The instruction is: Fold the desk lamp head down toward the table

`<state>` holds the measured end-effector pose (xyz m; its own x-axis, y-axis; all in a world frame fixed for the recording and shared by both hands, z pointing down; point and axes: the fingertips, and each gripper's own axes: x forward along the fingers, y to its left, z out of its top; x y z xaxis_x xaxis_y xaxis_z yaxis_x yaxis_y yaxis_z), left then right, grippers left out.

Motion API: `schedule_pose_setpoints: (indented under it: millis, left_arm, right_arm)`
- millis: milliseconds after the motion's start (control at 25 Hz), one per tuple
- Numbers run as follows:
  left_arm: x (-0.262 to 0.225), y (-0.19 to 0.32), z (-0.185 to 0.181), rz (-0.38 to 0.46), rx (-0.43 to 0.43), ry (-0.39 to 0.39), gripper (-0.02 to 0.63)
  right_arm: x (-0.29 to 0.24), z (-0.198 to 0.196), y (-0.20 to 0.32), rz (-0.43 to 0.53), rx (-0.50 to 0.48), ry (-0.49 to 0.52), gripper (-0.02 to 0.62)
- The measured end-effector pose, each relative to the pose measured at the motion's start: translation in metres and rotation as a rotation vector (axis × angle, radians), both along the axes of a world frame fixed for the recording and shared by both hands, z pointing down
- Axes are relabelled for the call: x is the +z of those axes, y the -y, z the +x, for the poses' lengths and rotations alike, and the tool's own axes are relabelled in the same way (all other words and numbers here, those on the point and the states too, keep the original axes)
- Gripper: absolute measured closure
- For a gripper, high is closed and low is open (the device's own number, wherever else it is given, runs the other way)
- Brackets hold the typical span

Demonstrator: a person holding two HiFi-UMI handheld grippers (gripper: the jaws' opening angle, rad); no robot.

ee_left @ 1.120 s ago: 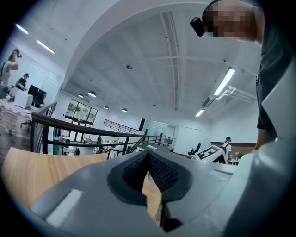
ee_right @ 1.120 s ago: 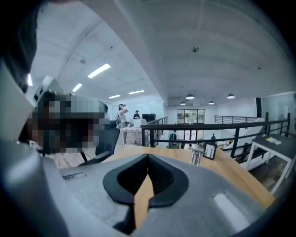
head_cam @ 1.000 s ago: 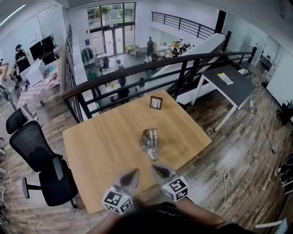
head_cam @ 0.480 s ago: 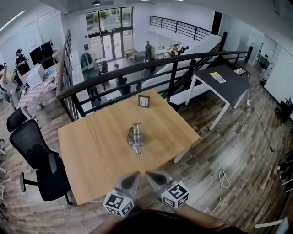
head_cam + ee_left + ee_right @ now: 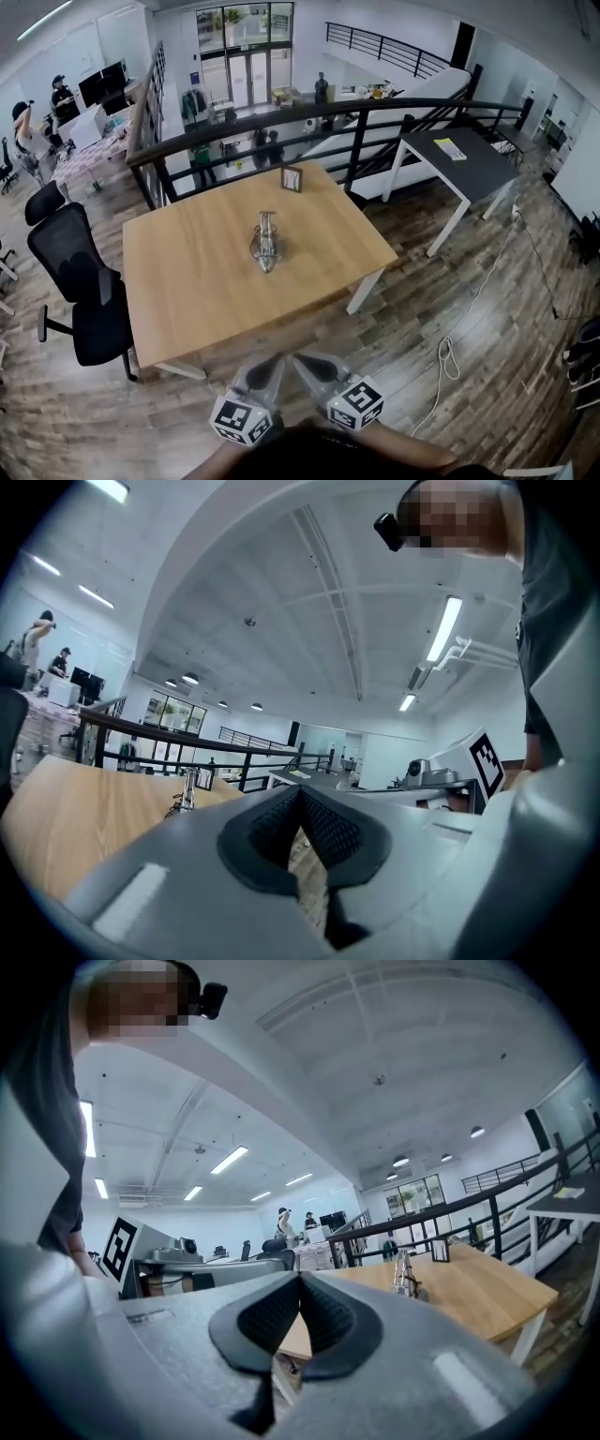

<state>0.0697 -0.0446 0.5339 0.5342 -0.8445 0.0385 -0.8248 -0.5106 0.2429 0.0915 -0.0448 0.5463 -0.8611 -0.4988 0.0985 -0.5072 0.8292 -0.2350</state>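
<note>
Desk lamp mid-table, beyond my grippers

The desk lamp (image 5: 266, 242) sits at the centre of the wooden table (image 5: 187, 300). My left gripper (image 5: 277, 360) and right gripper (image 5: 300, 360) hover side by side off its near edge, level, jaws closed, empty.

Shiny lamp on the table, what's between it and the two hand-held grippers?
Nothing but bare light wooden tabletop and a strip of dark plank floor; the head view shows it.
</note>
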Motion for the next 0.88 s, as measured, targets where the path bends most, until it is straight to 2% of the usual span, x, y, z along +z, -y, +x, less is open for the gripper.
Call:
schedule_pose_setpoints:
  millis: [440,640,880]
  left_arm:
    - [-0.016,-0.044,0.007,0.027,-0.034,0.006,0.604]
    - [-0.009,-0.052,0.011,0.014,-0.032,0.0,0.604]
    - [-0.015,-0.055,0.024,0.037,-0.005,0.006,0.604]
  right_arm:
    - [-0.014,0.009,-0.04,0.019,-0.034,0.022,0.592]
    - [-0.009,0.01,-0.054,0.022,-0.05,0.003,0.592]
    - [-0.014,0.02,-0.056,0.041,-0.022,0.006,0.592]
